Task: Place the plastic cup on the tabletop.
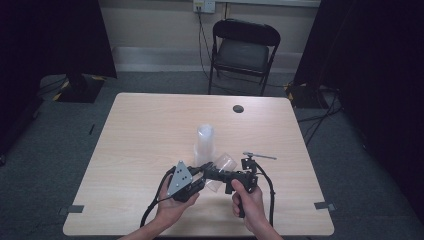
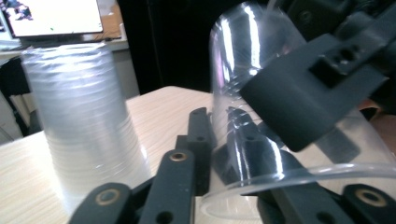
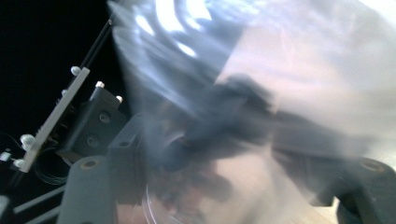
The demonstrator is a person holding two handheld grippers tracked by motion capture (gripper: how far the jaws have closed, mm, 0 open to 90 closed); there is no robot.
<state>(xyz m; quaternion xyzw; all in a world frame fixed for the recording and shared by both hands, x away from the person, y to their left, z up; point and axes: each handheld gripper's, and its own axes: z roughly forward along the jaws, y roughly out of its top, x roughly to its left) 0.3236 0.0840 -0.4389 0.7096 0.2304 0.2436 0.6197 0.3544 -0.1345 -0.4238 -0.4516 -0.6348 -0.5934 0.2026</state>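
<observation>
Low centre of the high view, both grippers, left (image 1: 197,186) and right (image 1: 212,173), clamp one clear plastic cup (image 1: 223,165) beside the stack (image 1: 204,144); light, slippery, crushable; best held gently by its wall.

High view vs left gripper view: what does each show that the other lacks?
High view alone: the whole table, a folding chair behind it, both hands, the left gripper with its grey plate, and the right gripper from outside.

Left gripper view alone: a lit screen in the background, and a close look at the right gripper's jaw pressed on the single cup's wall.

Both: the upside-down stack of clear cups and the single clear cup held between the grippers.
</observation>
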